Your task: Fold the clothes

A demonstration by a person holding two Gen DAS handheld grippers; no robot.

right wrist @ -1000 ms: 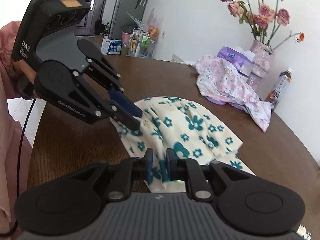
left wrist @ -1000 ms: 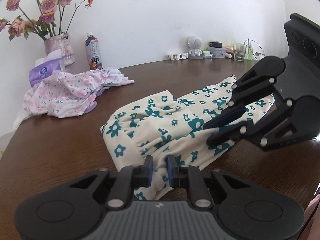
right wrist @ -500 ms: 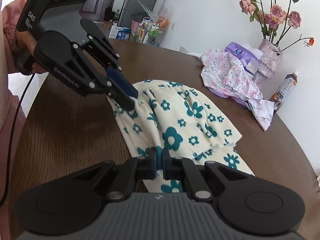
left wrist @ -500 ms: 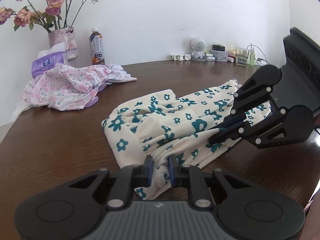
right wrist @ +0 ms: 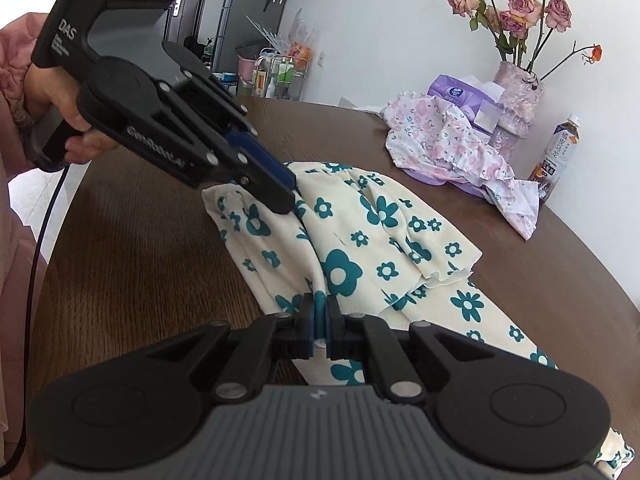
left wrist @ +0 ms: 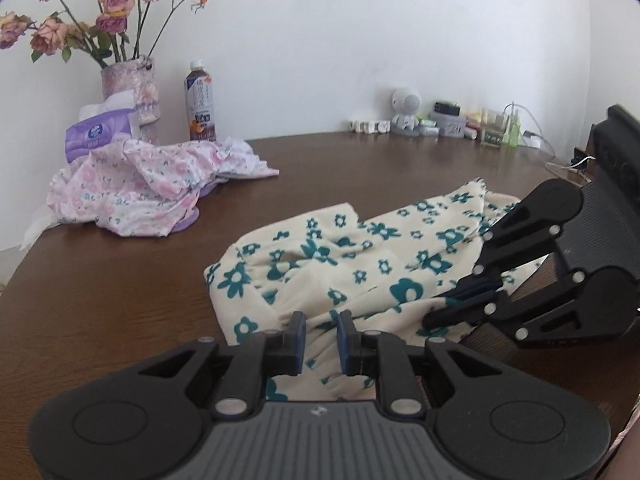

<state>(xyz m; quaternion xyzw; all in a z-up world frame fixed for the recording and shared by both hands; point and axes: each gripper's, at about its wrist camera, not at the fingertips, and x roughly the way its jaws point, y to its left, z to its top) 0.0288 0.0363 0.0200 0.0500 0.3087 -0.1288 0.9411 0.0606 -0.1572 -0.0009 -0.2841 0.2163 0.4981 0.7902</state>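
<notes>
The cream cotton garment printed with teal flowers [right wrist: 372, 236] lies on the dark brown wooden table [left wrist: 100, 300], bunched and partly doubled over. Its long axis runs between the two grippers: in the right wrist view it stretches from the far left, where the gathered edge sits, down toward the near right, where a narrower strip trails off past the camera housing. One layer is folded over another, its free edge showing near the middle.

There are two hand-held grippers. The left gripper [left wrist: 321, 338] has its blue-padded fingers set a little apart with cream fabric bunched up between them; seen from the other camera [right wrist: 286, 196], its tips bear on the gathered edge, though I cannot tell whether the pads actually clamp the cloth. The right gripper [right wrist: 319, 322] has its fingers pressed close on a thin ridge of the cloth. A hand [right wrist: 60, 116] in a pink sleeve holds the left gripper's handle.

Farther off lie one crumpled pink floral garment [left wrist: 148, 188], one purple tissue pack [left wrist: 94, 136], one vase of dried roses [left wrist: 132, 92] and one drink bottle [left wrist: 200, 106].
</notes>
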